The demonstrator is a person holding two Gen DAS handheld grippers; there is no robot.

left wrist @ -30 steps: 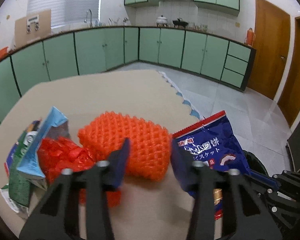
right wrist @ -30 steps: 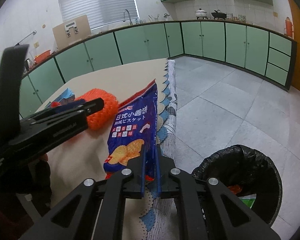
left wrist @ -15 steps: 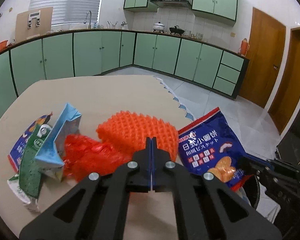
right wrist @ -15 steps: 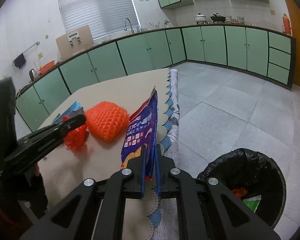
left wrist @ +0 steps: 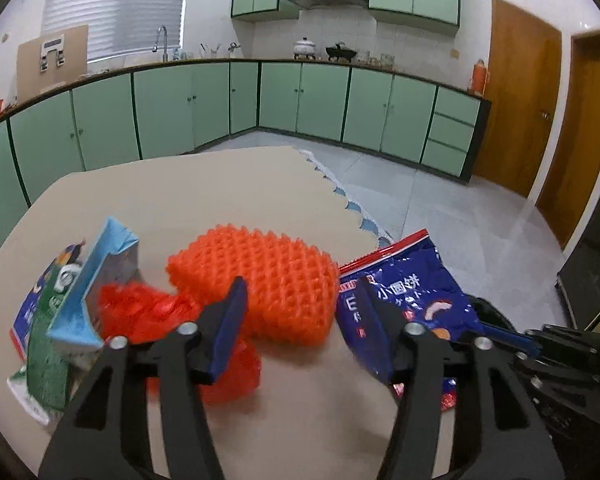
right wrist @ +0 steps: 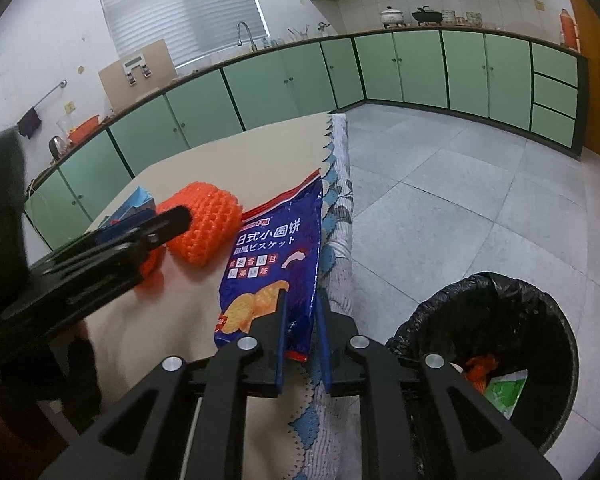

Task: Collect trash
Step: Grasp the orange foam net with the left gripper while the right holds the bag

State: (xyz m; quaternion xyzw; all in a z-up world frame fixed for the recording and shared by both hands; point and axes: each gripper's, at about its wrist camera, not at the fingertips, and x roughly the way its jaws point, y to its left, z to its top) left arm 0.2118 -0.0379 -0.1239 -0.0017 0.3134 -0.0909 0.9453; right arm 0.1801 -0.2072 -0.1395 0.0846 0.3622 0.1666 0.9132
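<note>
Opening at this moment, the left gripper (left wrist: 300,312) has its jaws spread above the beige worktop (left wrist: 220,184), with the orange foam fruit net (left wrist: 260,280) showing between them but untouched by either pad. A crumpled red net bag (left wrist: 148,312) lies just left of the foam net, touching a flattened blue-and-green carton (left wrist: 68,308) (its print is too blurred to read). The right gripper (right wrist: 302,320) is also opening; the lower edge of the blue biscuit bag (right wrist: 276,248) stands between its jaws, which are parted only slightly. The bag lies at the worktop's scalloped edge, beside the foam net. A black-lined trash bin (right wrist: 496,320) stands on the tiled floor below, already containing some scraps.
</note>
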